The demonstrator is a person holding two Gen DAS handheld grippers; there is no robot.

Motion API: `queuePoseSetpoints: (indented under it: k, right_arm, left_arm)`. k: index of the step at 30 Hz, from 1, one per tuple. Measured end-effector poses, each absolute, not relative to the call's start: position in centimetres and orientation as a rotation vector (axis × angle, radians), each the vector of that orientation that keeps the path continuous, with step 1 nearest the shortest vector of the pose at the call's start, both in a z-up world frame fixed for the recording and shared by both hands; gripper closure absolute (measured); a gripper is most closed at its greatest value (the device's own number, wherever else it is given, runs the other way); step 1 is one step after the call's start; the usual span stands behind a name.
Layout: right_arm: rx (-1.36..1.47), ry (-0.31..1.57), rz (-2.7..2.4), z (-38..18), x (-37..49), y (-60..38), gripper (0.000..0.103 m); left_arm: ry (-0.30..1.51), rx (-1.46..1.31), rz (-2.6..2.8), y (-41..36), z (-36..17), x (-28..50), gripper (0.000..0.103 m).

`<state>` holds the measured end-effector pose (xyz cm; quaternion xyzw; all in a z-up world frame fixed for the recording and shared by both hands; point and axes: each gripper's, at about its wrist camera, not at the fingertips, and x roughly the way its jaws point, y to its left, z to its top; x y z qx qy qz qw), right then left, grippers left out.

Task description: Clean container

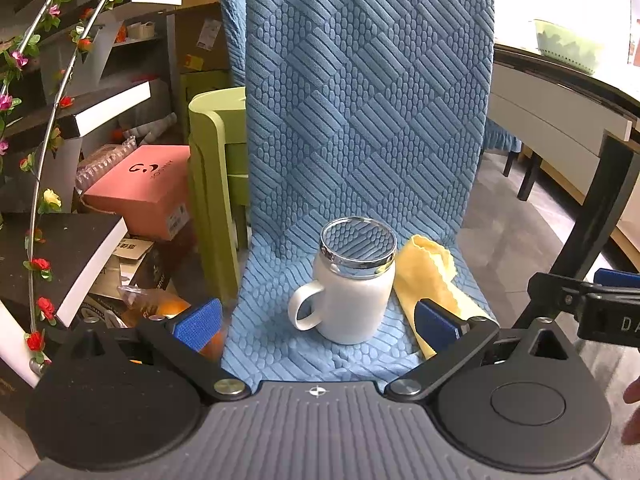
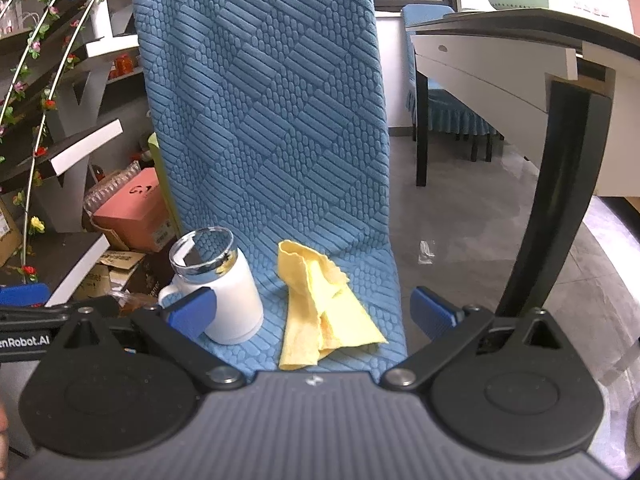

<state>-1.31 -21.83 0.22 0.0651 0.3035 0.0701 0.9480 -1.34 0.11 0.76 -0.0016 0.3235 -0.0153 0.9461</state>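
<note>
A blue-covered chair (image 1: 360,100) fills both views, its seat bearing the task's things. The white mug (image 1: 346,296) with a clear glass lid stands upright mid-seat, handle toward the chair's left edge. The yellow cloth (image 2: 324,308) lies crumpled just beside the mug. The left gripper (image 1: 318,318), fingers spread wide and empty, faces the mug squarely; the right gripper (image 2: 314,314), equally spread and empty, faces the cloth and looks nearer to it.

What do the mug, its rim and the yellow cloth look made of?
Mug: glossy white, probably ceramic, with soft highlights. Rim: mirror-bright band, likely metal or chromed, reflecting the chair cover. Yellow cloth: soft, matte, crumpled fabric, perhaps microfibre.
</note>
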Motion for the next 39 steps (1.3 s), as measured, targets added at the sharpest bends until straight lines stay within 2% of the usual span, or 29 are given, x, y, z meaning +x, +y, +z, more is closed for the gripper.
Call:
queuePoseSetpoints:
  k: [19,39]
  right_arm:
    - [0.134,0.633,0.134,-0.9,-0.9,-22.3,0.0]
    - [0.186,0.542,0.154,-4.5,2.2,-23.8,0.0]
  left_arm:
    - [0.662,0.026,-0.047,-0.3,-0.3,-0.6,0.0]
    - [0.657,0.076,-0.181,-1.7,-6.3,6.7,0.0]
